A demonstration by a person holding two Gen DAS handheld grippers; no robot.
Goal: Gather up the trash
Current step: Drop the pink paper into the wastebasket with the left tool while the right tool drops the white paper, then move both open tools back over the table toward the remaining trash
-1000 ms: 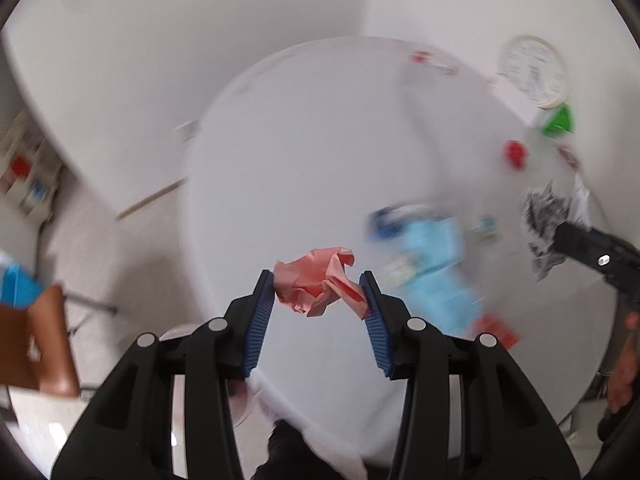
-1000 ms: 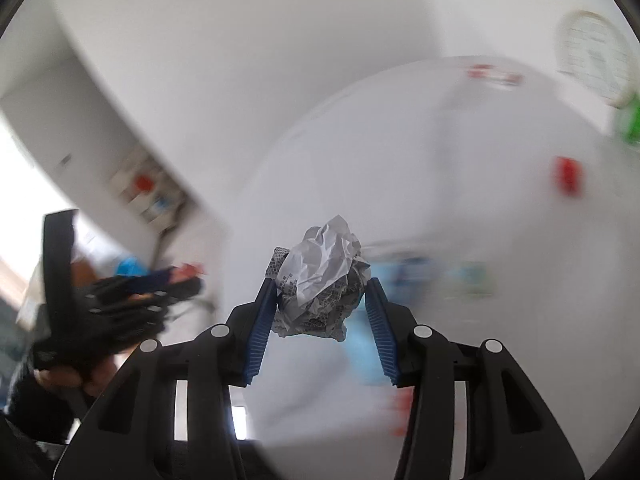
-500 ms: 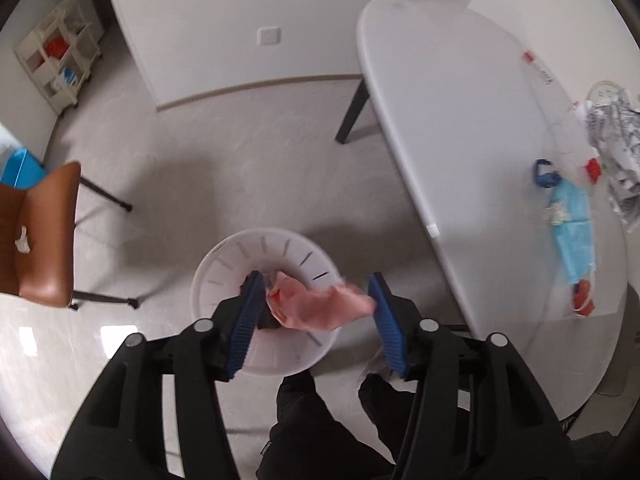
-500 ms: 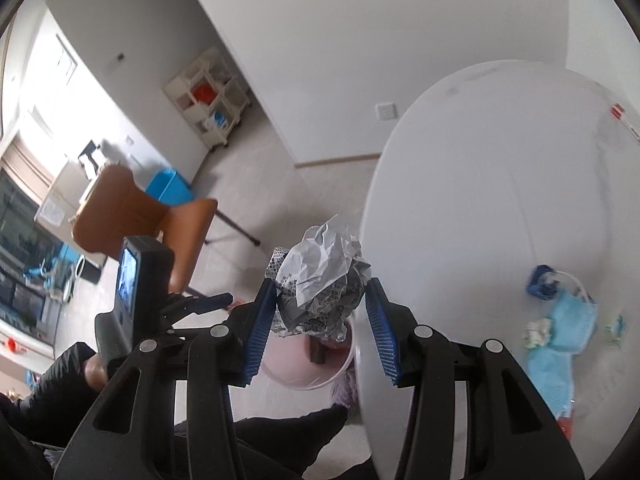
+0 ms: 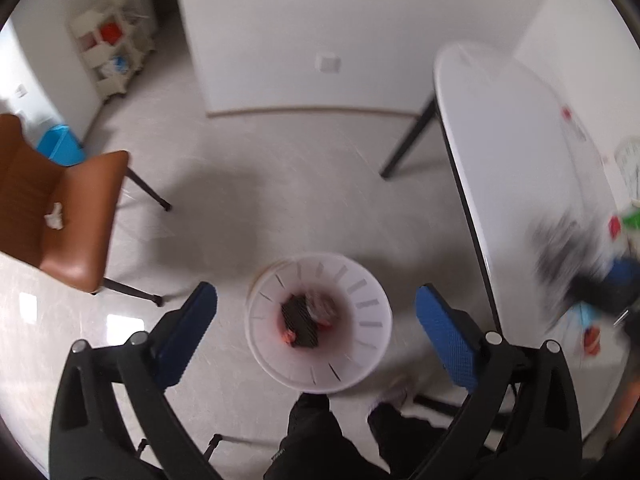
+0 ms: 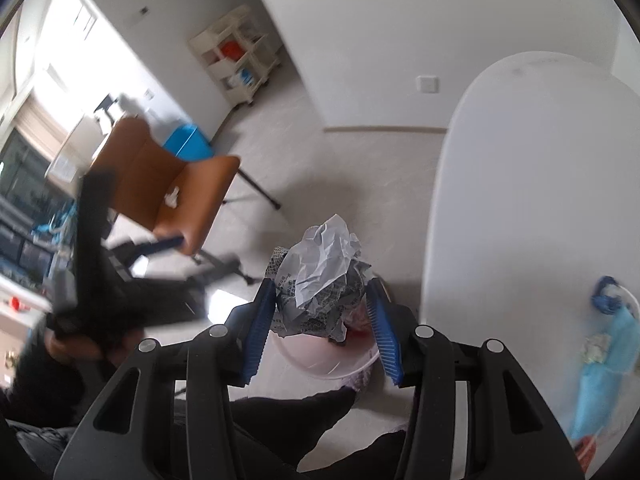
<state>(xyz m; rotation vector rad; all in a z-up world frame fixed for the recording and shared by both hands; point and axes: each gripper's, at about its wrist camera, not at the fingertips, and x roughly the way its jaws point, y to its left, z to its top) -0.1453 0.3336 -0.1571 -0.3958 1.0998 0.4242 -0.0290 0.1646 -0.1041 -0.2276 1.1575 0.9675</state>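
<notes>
L gripper [image 5: 316,322]: jaws opening, wide apart, nothing betw. them. White bin [image 5: 372,344] on floor directly below, seen betw. the pads; dark and pink scraps [image 5: 306,314] in its bottom.

R gripper [image 6: 322,320]: pads pressed on crumpled newspaper ball [image 6: 320,276], held over the bin rim [image 6: 332,364] at 6 o'clock in R wrist view.

White table [image 6: 520,184] at 3 o'clock; blue mask [image 6: 608,344] and small bits lie on it at approx. 4 o'clock. Brown chair [image 6: 160,184] at 9–10 o'clock w/ white wad [image 6: 173,197] on seat. Person's dark trouser legs [image 5: 320,432] at 6 o'clock, beside bin.
</notes>
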